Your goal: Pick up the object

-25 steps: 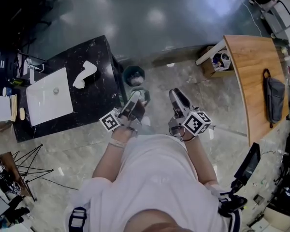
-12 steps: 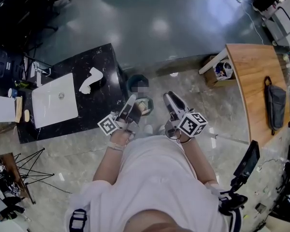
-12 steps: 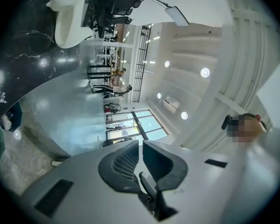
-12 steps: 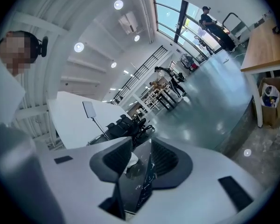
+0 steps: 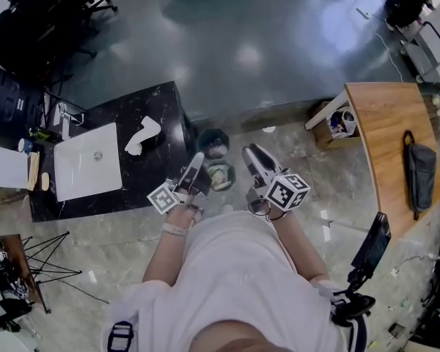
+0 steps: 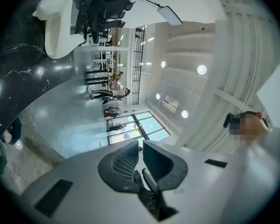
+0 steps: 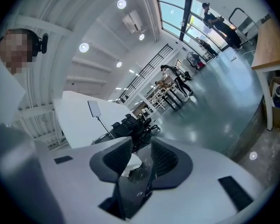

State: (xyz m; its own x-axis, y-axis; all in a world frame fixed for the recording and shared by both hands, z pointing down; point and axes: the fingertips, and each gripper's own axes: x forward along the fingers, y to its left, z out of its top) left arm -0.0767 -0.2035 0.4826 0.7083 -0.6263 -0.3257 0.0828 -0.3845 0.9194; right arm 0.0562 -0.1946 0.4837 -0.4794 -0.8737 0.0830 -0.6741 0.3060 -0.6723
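Counter (image 5: 152, 166), sink (image 5: 77, 176) and floor bins (image 5: 213, 142) all sit lower in the head view than a second back. The person has stepped up to the counter, both grippers carried forward with them.

Object (image 5: 142, 136): white, soft-looking, elongated lump. It lies on the black counter just right of the sink, off the sink's far right corner in the head view. Nothing else seems to touch it. Long axis runs diagonally, from the sink side up and away toward the counter's far edge. Not yet touched.

Left gripper (image 6: 141, 144): jaws closed pad to pad, nothing in them. It hangs right of the sink, past the counter's edge, well apart from the object. The object lies ahead and to its left, at the rim of the left gripper view, not along the jaws.

Right gripper (image 7: 141, 148): jaws a little apart, empty. The object shows far off through the gap, on the marble. This gripper is farther from the sink than the left one, beyond the bins.

Judgement: approach step, grasp not begun. The left gripper is nearer but must open and swing left. The right looks lined up but has farther to reach. A grip across the short axis looks best.
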